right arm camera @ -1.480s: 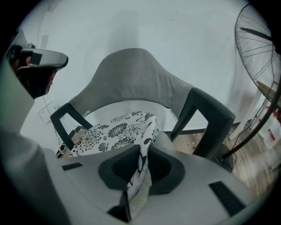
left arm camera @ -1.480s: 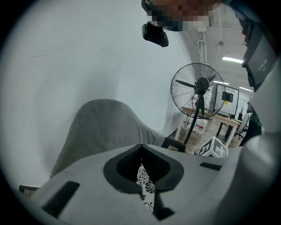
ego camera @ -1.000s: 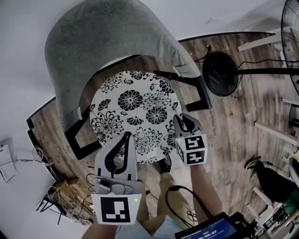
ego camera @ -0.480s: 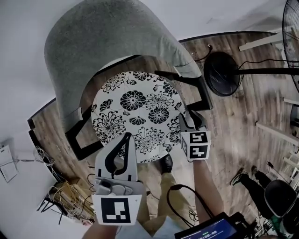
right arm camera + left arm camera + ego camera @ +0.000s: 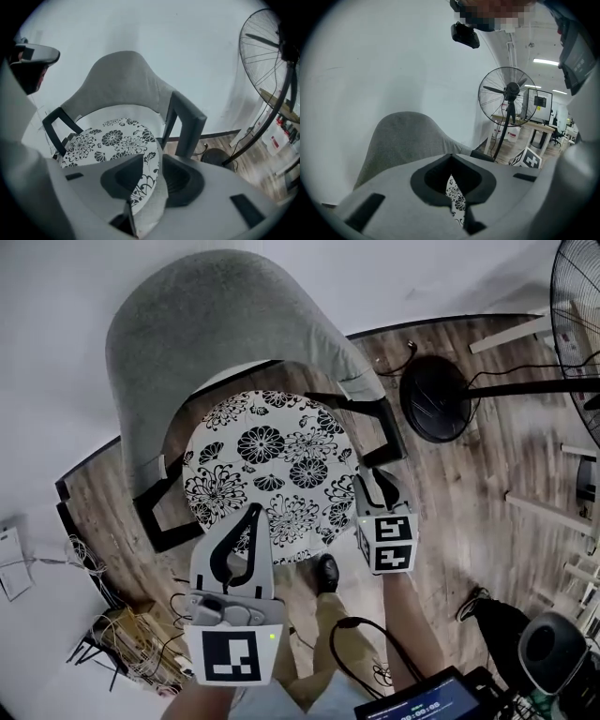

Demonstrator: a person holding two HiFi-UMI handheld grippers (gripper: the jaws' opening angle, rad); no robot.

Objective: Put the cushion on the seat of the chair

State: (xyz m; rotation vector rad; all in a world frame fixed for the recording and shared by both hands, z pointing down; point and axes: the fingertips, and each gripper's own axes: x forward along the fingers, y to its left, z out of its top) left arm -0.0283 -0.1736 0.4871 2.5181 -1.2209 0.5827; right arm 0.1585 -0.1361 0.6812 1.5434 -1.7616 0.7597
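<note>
The round white cushion [image 5: 272, 465] with black flowers lies flat on the seat of the grey chair [image 5: 206, 324], between its black armrests. My left gripper [image 5: 251, 514] is at the cushion's near edge and shut on it. In the left gripper view a sliver of the flowered cushion [image 5: 454, 199] shows between the closed jaws. My right gripper [image 5: 372, 479] is at the cushion's right edge. Its jaws stand wide and are closing slightly. The cushion [image 5: 112, 140] has its rim between them, and the pads do not press on it.
The right black armrest [image 5: 375, 423] stands just beyond my right gripper. A standing fan's round base [image 5: 436, 395] sits on the wood floor to the right. Cables [image 5: 131, 634] lie at the lower left. The chair backs onto a white wall.
My right gripper's jaws have opened and let go of the cushion's right edge. The left gripper has kept its grip and place. The cushion has stayed on the seat.
</note>
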